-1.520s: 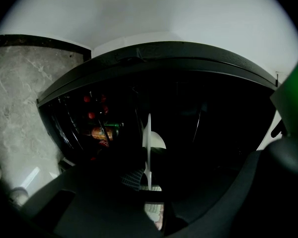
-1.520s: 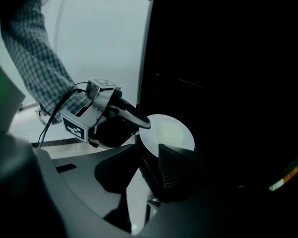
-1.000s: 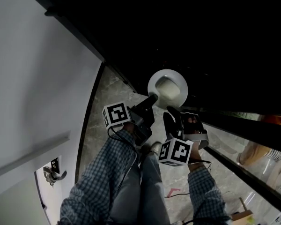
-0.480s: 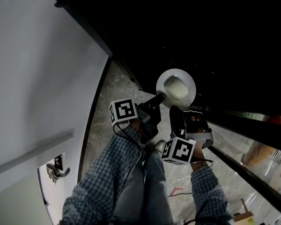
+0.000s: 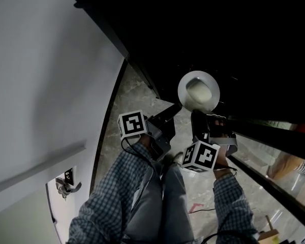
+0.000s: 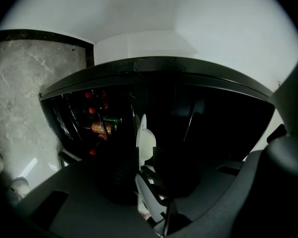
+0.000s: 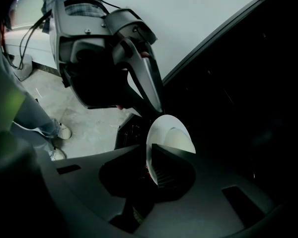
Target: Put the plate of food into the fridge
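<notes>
Now the white round plate [image 5: 185, 90], carrying a pale mound of food [image 5: 202, 91], hangs in the air at the mouth of the dark open fridge [image 5: 244, 39], above the marbled stone floor [image 5: 131, 99]. The left claw [image 5: 177, 107] is clamped on the plate's near-left rim. The right claw [image 5: 204, 115] has just been closing, and its jaws pinch the near rim with the plate's edge between the ribbed pads.

The plate looks rigid, glazed and breakable, so I judge it slippery at the rim and unforgiving of a knock against a shelf edge. With the weight heaped in the middle, a rim hold acts like a lever. Two holds set apart along the near edge should keep the plate level. Pinch where the rim is flat, deep enough for the pads to seat and clear of the food. Keeping it flat matters, or the mound may slide.
</notes>
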{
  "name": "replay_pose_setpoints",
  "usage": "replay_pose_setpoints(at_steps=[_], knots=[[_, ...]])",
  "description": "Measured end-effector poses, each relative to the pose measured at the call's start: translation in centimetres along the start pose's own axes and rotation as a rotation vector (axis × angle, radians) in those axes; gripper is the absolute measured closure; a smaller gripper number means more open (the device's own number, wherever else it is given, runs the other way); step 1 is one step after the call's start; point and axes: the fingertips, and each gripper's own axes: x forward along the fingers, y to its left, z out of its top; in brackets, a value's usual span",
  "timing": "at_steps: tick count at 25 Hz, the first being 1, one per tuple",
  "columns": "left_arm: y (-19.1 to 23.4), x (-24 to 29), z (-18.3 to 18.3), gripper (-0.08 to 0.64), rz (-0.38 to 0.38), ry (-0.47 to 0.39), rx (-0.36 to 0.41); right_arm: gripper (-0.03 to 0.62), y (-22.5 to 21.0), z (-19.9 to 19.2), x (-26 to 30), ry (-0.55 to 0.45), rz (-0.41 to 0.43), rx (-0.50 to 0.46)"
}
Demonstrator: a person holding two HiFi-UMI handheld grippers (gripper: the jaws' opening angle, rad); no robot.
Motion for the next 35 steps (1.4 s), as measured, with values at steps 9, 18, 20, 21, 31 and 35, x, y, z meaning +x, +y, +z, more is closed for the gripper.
replay_pose_setpoints(at_steps=[9,18,20,21,31,35], knots=[[1.6,-5.1,-1.9,0.488,0.051,0.02,-0.041,0.551,-1.5,0.1,1.8,0.007,-0.023,0.003],[1.9,-8.0,-3.7,0.488,0.064,0.041,-0.072,0.551,-3.6,0.3,3.6,0.024,-0.063,0.032],[1.9,-8.2,-3.7,0.488,0.067,0.04,-0.076,0.551,-3.8,0.4,4.0,0.023,-0.069,0.04],[1.9,-8.3,-3.8,0.488,0.067,0.04,-0.076,0.551,-3.9,0.4,4.1,0.023,-0.071,0.044],[1.9,-9.2,-4.4,0.488,0.075,0.05,-0.085,0.494,-3.5,0.8,4.4,-0.024,-0.029,0.157],[2.0,-9.2,-4.8,0.488,0.078,0.067,-0.076,0.448,-2.9,1.6,3.8,-0.069,-0.012,0.195]])
